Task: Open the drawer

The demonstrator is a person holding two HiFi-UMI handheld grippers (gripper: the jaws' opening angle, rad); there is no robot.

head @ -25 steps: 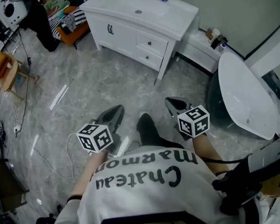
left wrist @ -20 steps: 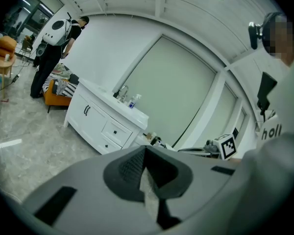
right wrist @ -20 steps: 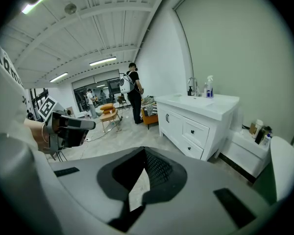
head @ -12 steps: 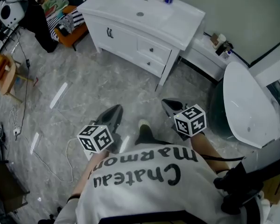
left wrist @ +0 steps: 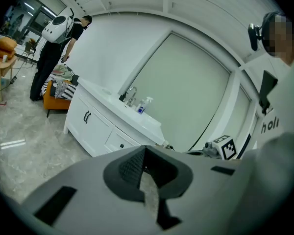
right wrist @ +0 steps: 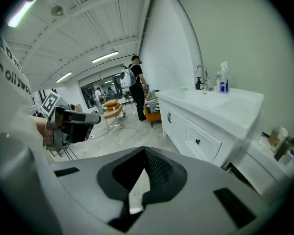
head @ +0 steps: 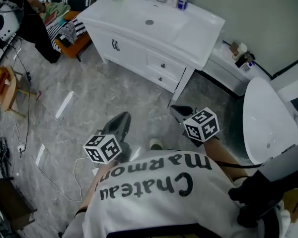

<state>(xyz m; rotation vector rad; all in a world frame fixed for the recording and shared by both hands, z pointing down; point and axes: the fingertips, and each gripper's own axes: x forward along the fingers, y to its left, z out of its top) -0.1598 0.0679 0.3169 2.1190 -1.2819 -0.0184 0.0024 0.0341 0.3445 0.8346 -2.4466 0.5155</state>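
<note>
Drawer (head: 172, 68): upper centre, rigid white front, probably slides easily.
Hold: its small dark knob (head: 163, 65).
Jaws: left gripper (head: 123, 116), right gripper (head: 178, 109) both closed, empty.

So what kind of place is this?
Probably a mock bathroom set up in a large open workroom: a white vanity with a sink, what looks like a bathtub beside it, and loose cables across the marble-look floor.
</note>
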